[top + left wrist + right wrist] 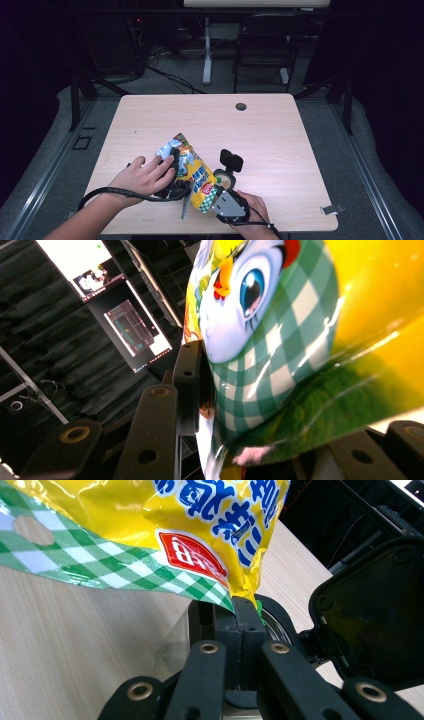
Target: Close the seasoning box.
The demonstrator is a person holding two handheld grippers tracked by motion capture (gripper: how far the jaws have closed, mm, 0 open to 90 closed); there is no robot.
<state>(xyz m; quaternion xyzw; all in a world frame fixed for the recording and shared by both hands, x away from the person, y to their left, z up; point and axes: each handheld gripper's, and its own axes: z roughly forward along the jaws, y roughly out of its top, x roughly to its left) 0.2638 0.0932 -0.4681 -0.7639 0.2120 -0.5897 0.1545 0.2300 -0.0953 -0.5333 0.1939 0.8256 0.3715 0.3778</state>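
Behind snack bag point(192, 172), left gripper point(172, 172) half-hidden

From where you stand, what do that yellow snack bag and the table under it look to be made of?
The snack bag looks like thin glossy plastic film, likely foil-lined: it creases, throws bright highlights, and shows silvery at its top end. The table looks like pale wood-grain laminate with a matt finish; whether it is solid wood can't be told.

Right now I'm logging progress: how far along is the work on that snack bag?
Done: both claws have hold of the snack bag. The right claw pinches its lower sealed edge, the left claw grips its upper part. In hand: the bag is held over the table. Left: it shows no tear yet.
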